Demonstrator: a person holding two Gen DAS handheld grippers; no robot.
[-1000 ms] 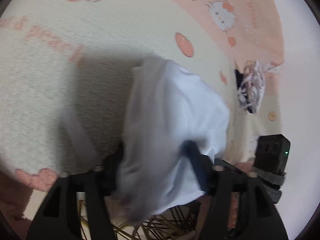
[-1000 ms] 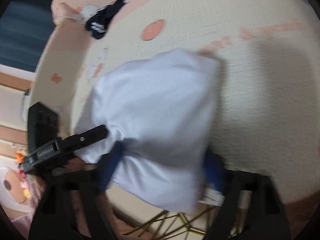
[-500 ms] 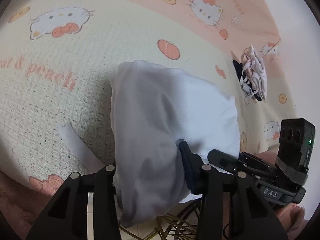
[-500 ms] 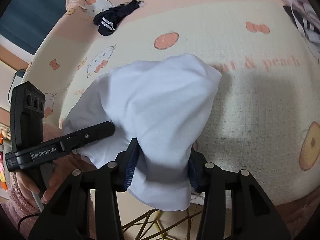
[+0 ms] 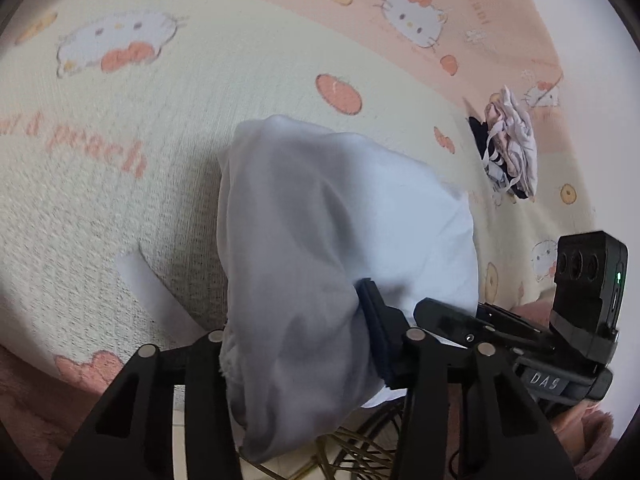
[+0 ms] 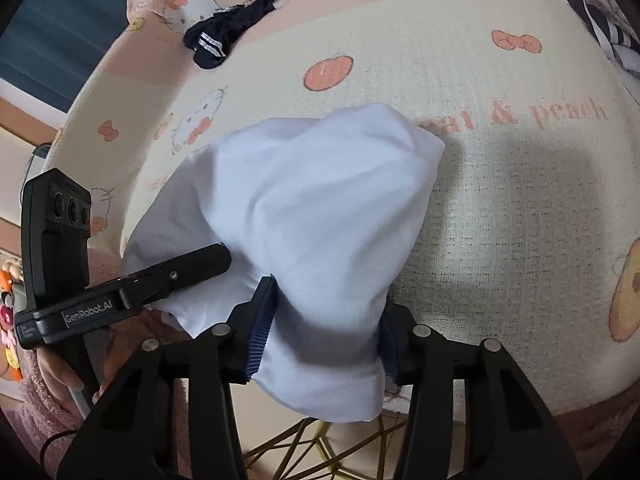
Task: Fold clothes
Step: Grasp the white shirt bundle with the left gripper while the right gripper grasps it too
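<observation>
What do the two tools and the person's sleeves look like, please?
Both tools are matte black with slotted, angular arms, silver round pins and ribbed dark blue pads. The left tool bears white "GenRobot.AI" lettering and a three-lens black camera block; the right tool shows "DAS" and a green light. The sleeve is fluffy pink.

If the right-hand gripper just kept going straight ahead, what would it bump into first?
The right gripper already clamps the white garment, so that cloth comes first; beyond it likely the patterned blanket, though depth is unclear.
</observation>
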